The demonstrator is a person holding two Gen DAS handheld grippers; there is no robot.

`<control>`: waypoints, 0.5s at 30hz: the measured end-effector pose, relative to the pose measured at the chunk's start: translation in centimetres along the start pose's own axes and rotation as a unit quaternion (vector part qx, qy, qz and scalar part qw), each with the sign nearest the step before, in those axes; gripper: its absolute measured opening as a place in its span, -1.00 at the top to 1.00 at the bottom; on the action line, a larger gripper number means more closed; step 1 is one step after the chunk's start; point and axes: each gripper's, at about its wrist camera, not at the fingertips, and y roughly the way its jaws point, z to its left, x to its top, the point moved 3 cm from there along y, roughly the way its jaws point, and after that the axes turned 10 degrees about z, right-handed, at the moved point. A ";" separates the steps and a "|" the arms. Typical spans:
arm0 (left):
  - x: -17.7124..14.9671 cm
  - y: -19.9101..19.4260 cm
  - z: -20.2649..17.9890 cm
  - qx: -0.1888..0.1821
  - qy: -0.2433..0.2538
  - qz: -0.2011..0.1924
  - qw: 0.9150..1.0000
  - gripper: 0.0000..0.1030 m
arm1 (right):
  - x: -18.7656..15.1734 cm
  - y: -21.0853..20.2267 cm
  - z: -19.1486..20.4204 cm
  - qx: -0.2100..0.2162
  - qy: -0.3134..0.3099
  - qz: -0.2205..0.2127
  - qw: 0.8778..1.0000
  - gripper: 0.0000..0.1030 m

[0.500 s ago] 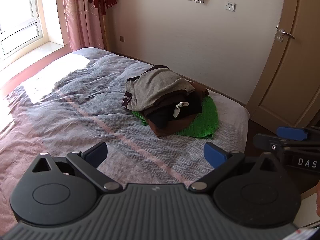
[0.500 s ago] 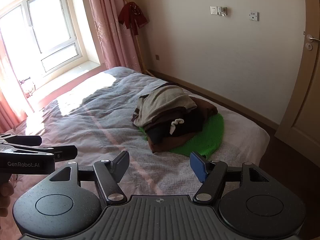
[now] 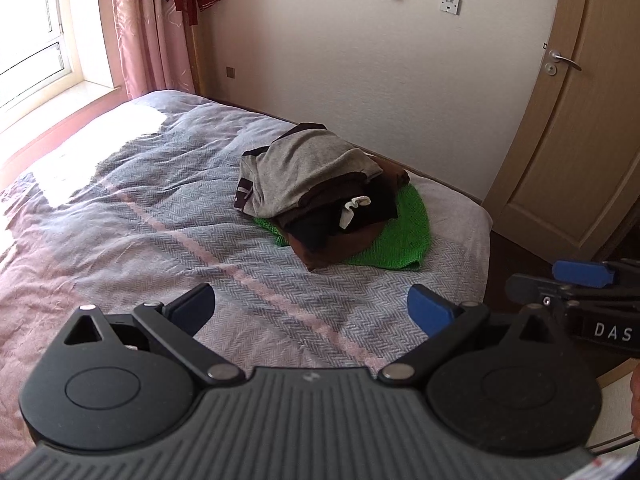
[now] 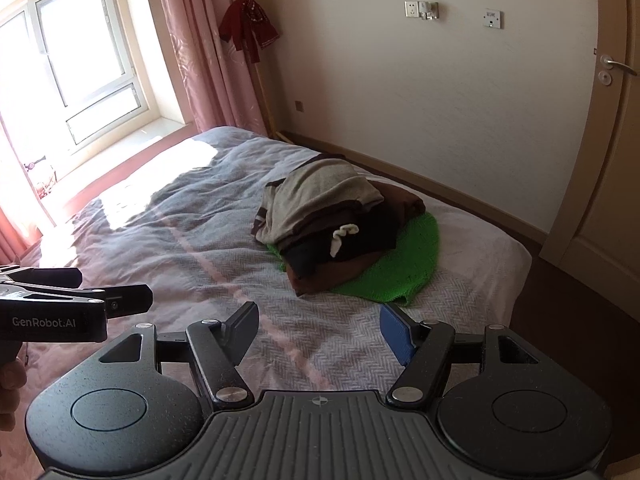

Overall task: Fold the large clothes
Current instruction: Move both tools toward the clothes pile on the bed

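Observation:
A pile of clothes (image 3: 320, 196) (image 4: 332, 224) lies on the far right part of the bed: a grey garment (image 3: 308, 168) on top, brown and black pieces under it, a green knit (image 3: 404, 232) at the bottom. My left gripper (image 3: 312, 308) hovers over the bedspread short of the pile, open, nothing between its blue pads. My right gripper (image 4: 320, 332) is open and empty too, just in front of the green knit (image 4: 396, 268). Each gripper shows at the edge of the other's view.
The bed (image 3: 140, 220) has a grey and pink herringbone cover, sunlit at the left near the window (image 4: 80, 60). Pink curtains (image 4: 200, 48) hang by it, a red garment (image 4: 248, 28) on a stand. A wall runs behind, a closed door (image 3: 580, 100) at the right.
Both views have shifted a little nearer the pile of clothes. Both grippers stay open and empty.

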 end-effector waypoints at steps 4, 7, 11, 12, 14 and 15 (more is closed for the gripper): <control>0.1 0.2 0.4 -0.003 0.000 0.001 1.000 -0.96 | 0.2 0.1 0.2 -0.003 0.000 0.001 1.000 -0.25; 0.4 0.3 0.8 -0.004 -0.004 0.002 1.000 -0.96 | 0.4 0.2 0.6 -0.005 -0.004 0.003 1.000 -0.25; 0.6 0.7 1.1 -0.003 -0.007 0.006 1.000 -0.96 | 0.5 0.5 0.9 -0.007 -0.008 0.008 1.000 -0.25; 0.6 0.8 1.2 -0.003 -0.008 0.008 1.000 -0.96 | 0.6 0.6 0.9 -0.007 -0.008 0.011 1.000 -0.25; 0.7 1.0 1.2 -0.003 -0.010 0.010 1.000 -0.96 | 0.8 0.9 0.8 -0.007 -0.008 0.014 1.000 -0.25; 0.8 1.2 1.2 -0.002 -0.011 0.011 1.000 -0.96 | 0.9 1.0 0.8 -0.006 -0.010 0.016 1.000 -0.25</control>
